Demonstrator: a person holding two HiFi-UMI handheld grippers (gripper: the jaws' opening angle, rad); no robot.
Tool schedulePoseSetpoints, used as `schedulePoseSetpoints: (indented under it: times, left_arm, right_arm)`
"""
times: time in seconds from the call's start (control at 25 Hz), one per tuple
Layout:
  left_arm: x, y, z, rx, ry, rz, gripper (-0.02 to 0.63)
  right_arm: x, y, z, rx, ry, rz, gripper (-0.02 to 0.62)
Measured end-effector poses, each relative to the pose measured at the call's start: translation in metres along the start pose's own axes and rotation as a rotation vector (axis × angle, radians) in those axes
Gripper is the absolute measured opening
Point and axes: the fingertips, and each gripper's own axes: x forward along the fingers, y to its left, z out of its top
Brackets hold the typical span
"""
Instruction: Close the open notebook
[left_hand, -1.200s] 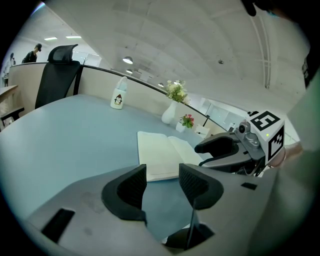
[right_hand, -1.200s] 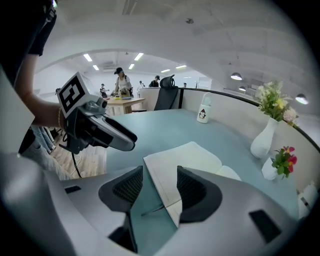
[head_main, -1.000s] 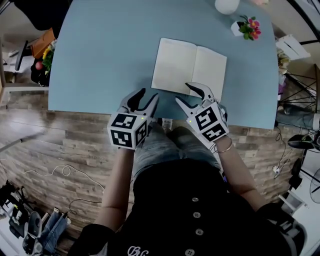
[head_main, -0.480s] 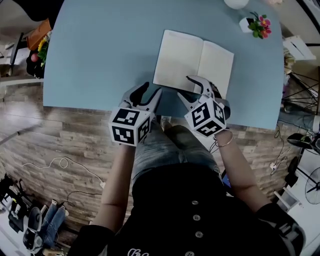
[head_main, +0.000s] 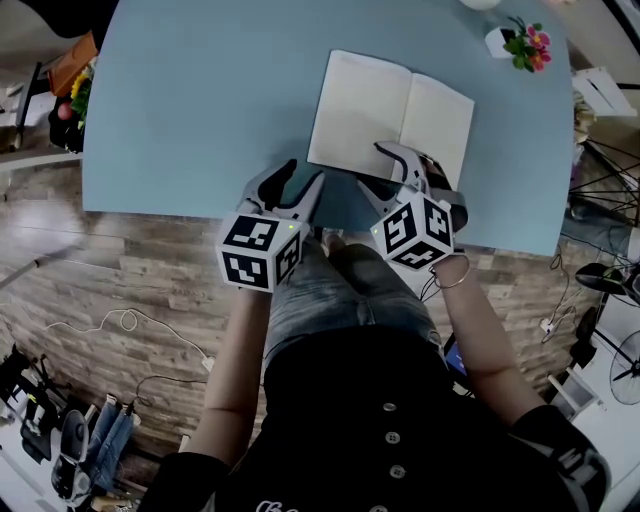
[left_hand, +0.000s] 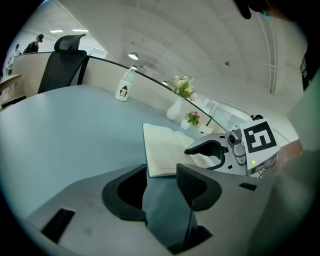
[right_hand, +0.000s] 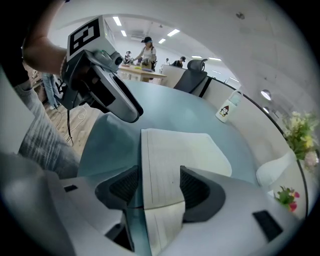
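Notebook (head_main: 390, 115) lies open near the table's (head_main: 200, 100) front edge. Right tongs (head_main: 370, 167) released, straddling its near edge. Left tongs (head_main: 306, 172) released, empty (jaws just narrowed slightly). Advise pinching one cover only, then folding it across the spine.

Near notebook (head_main: 362, 108) corner behind right gripper (head_main: 372, 167)

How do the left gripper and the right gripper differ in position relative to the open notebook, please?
The right gripper reaches over the notebook, whose near edge lies between its jaws; the left gripper hovers beside it over the table, its jaws, just closed slightly, with nothing between them. The right gripper points down more steeply than the left gripper. Both stand open.
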Motion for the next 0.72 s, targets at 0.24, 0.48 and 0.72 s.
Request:
schedulePoseSetpoints:
  times: [0.24, 0.48, 0.72]
  left_arm:
    - [0.0004, -0.0016, 0.0013, 0.012, 0.008, -0.017, 0.17]
    - [0.0028, 0.0005, 0.0027, 0.018, 0.006, -0.015, 0.17]
    - [0.005, 0.0004, 0.0038, -0.001, 0.009, -0.023, 0.17]
  right_arm:
    - [0.0003, -0.0014, 0.0013, -0.02, -0.003, 0.024, 0.268]
    - [0.0009, -0.0019, 0.0002, -0.047, -0.006, 0.005, 0.25]
    - [-0.0009, 0.0055, 0.0002, -0.023, -0.013, -0.023, 0.174]
